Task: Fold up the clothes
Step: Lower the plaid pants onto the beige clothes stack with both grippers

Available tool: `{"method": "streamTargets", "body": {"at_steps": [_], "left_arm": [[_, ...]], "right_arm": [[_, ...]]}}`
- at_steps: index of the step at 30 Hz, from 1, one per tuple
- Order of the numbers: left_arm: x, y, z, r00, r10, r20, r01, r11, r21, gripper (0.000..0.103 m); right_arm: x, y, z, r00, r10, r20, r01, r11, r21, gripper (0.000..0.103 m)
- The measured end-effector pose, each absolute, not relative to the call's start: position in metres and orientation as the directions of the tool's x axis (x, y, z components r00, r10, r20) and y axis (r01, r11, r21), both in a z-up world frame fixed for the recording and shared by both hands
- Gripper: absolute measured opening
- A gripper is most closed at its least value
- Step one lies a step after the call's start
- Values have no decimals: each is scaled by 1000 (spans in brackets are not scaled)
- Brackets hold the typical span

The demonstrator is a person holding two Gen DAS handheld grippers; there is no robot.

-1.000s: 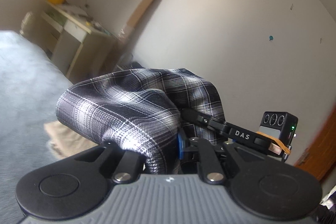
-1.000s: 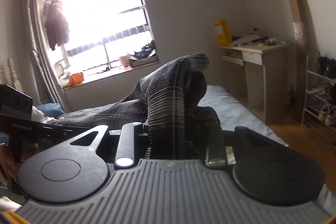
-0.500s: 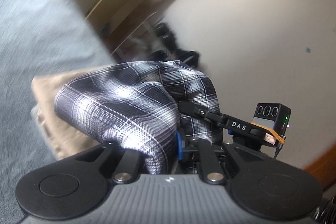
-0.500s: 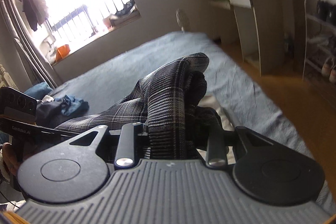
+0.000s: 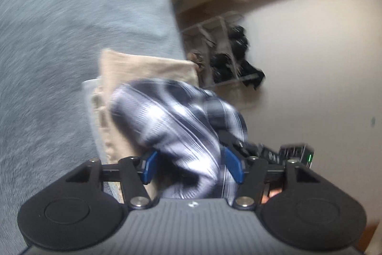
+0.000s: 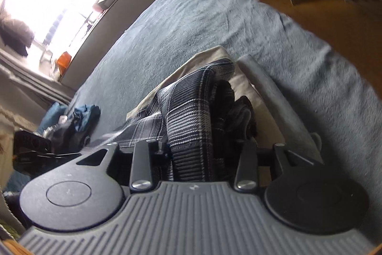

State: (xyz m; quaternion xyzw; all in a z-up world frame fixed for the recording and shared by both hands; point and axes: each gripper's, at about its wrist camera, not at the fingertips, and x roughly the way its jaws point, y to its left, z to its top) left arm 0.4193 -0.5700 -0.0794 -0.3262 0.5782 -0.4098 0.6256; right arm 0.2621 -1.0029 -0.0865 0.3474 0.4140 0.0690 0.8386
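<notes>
A grey-blue bed cover (image 6: 214, 23) filled the room's middle, with a window at its far side and a shoe rack (image 5: 229, 56) against the wall past its edge. Near that edge lay a beige folded garment (image 5: 148, 68), flat on the cover. Above it hung the plaid garment (image 5: 176, 121), bunched and carried between both tools. The left gripper (image 5: 191, 166) showed its blue pads (image 5: 149, 167) standing apart with the plaid cloth bulging between them; the blur made it hard to tell whether they were pinching it. The right gripper (image 6: 203, 157) was pressed onto a thick roll of the same plaid cloth (image 6: 191, 116). By the look of it, the step in hand was bringing the bundle down toward the beige piece near the bed's edge. The next move would call for lowering both ends level so the folds stayed together.
</notes>
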Motion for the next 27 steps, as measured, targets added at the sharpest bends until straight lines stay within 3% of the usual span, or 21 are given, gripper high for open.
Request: {"method": "streamTargets", "body": {"at_steps": [5, 7, 10, 12, 15, 20, 24, 27], "left_arm": [[434, -570, -94, -5, -886, -464, -27, 464, -886, 63], [437, -576, -99, -6, -872, -489, -50, 489, -871, 58], [442, -584, -105, -9, -850, -527, -84, 526, -846, 45], [443, -589, -106, -4, -834, -552, -87, 551, -830, 27], [433, -588, -80, 79, -828, -555, 56, 559, -827, 18], [410, -581, -24, 287, -847, -447, 466, 531, -708, 18], [431, -588, -68, 257, -814, -522, 338, 581, -740, 19], [438, -581, -74, 267, -827, -495, 299, 559, -774, 19]], "right_arm": [[262, -1017, -93, 635, 443, -632, 242, 663, 708, 44], [264, -1019, -95, 622, 452, -639, 262, 649, 714, 44], [269, -1020, -96, 602, 456, -655, 279, 648, 708, 44], [272, -1017, -95, 590, 443, -675, 282, 670, 687, 40], [274, -1005, -83, 577, 402, -711, 240, 749, 618, 32], [270, -988, -42, 650, 368, -665, 83, 835, 543, 31], [290, -984, -51, 650, 336, -682, 61, 871, 487, 31], [304, -985, -76, 607, 317, -729, 82, 887, 454, 31]]}}
